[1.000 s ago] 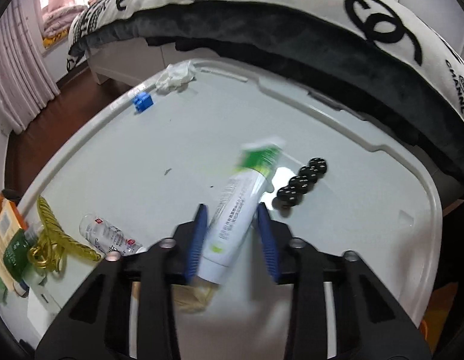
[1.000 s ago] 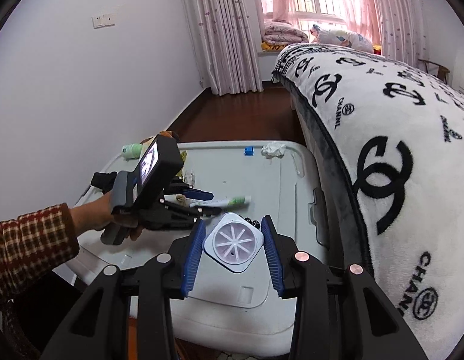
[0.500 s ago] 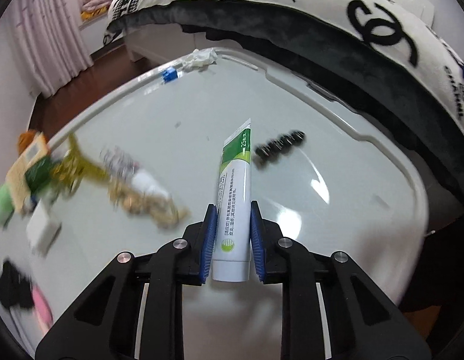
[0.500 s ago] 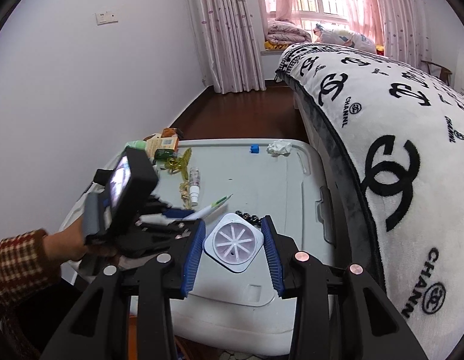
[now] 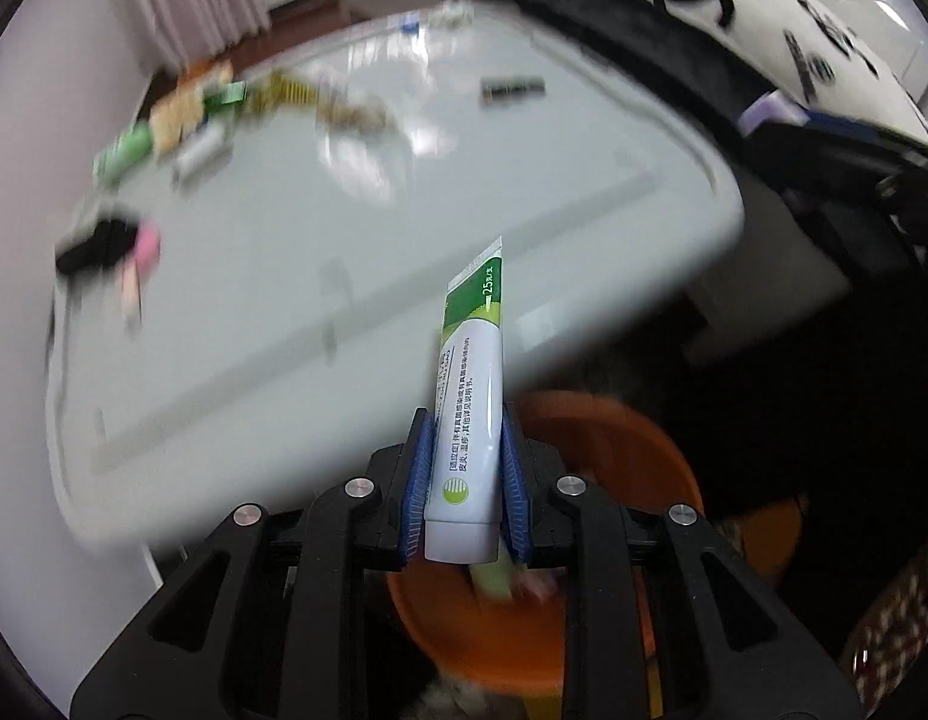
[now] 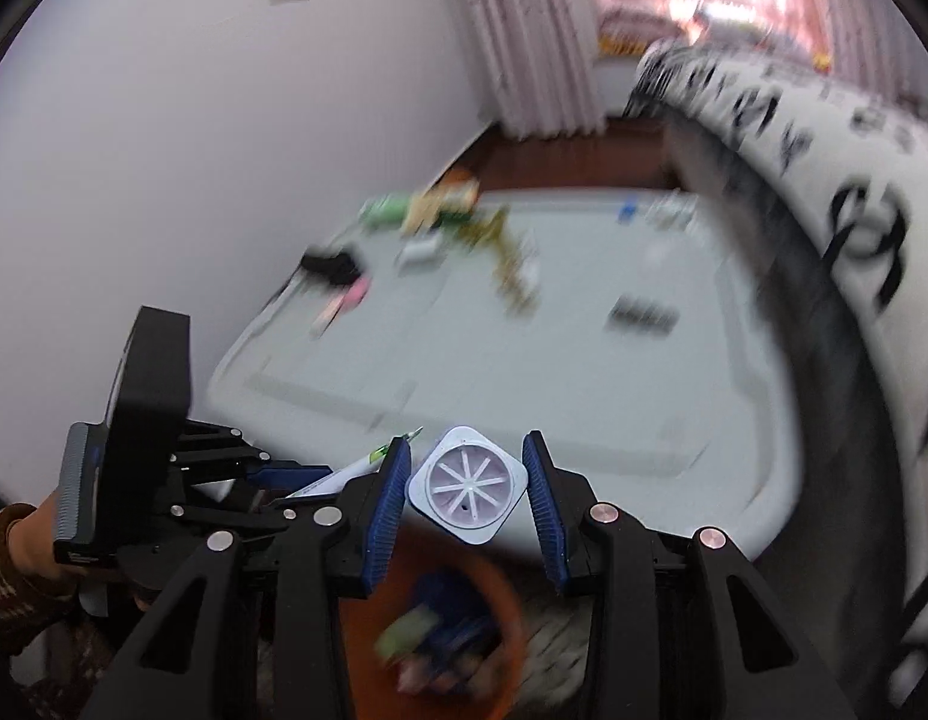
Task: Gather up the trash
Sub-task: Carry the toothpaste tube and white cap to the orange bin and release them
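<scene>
Trash being gathered included a white-and-green plastic ointment tube (image 5: 471,414), pinched near its cap end between the narrow-set blue pads of the left gripper (image 5: 464,486), its crimped tail pointing up and away. Below that gripper, near the viewer, sat a round orange plastic bin (image 5: 614,618), with blurred scraps already inside. Judging by this, the tube was carried almost over the bin and only its release remained. The right gripper (image 6: 467,495) had its jaws partly open, clamped on a white rounded-square plastic lid with a spoked centre (image 6: 467,495), also hovering above the bin and waiting to be dropped. Farther off, the pale grey storage-box lid (image 5: 344,252) carried more blurred clutter along its far left, so collecting seemed well short of finished.
</scene>
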Available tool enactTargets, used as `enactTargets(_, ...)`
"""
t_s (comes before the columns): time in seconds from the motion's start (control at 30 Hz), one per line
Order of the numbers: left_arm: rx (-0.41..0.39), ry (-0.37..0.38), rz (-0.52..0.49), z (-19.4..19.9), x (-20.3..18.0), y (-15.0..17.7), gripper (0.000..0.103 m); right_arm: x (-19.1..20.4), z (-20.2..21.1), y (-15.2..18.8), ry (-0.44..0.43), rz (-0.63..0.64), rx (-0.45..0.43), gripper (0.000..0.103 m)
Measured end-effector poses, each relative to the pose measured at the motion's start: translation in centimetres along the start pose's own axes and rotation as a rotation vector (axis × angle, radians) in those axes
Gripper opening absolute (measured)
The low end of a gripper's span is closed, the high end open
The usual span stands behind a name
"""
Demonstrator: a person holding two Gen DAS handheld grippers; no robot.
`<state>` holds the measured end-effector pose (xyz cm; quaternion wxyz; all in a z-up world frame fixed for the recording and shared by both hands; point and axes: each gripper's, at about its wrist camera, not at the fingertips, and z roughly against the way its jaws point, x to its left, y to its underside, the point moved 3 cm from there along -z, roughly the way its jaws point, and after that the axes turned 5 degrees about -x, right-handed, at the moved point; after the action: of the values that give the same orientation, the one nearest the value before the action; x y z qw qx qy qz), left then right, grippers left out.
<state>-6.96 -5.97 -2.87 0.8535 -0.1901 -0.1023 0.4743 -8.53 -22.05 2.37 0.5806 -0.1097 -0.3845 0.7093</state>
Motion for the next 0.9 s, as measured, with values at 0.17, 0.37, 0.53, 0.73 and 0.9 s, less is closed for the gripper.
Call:
enactTargets(0.17, 0.125, 0.034, 0.068, -0.4, -0.9, 6.4, 0.022, 2.3, -2.1, 6.7, -0.085, -0.077, 0.180, 0.039)
enactTargets(0.37, 0.183, -0.006, 0.118, -1.5, -1.0, 8.7, 0.024, 4.2, -5.1, 11.3, -0.103, -0.077, 0.347, 0.040)
enactTargets(0.53, 0.144, -0.097, 0.142, -0.6, -0.9, 8.5, 0.063, 4.1, -5.9, 11.8, -0.068, -0.087, 0.384, 0.063)
enactTargets(0.73, 0.023, -0.196, 0.173, 1.7, 0.5, 5.9, 0.064, 2.6, -4.6, 9.6, -0.032, -0.133, 0.289, 0.066)
enactTargets(0.9, -0.060, -0.248, 0.190, 3.0, 1.5, 3.1, 0.064, 1.5, -3.0, 7.1, 0.038, -0.096, 0.199, 0.068)
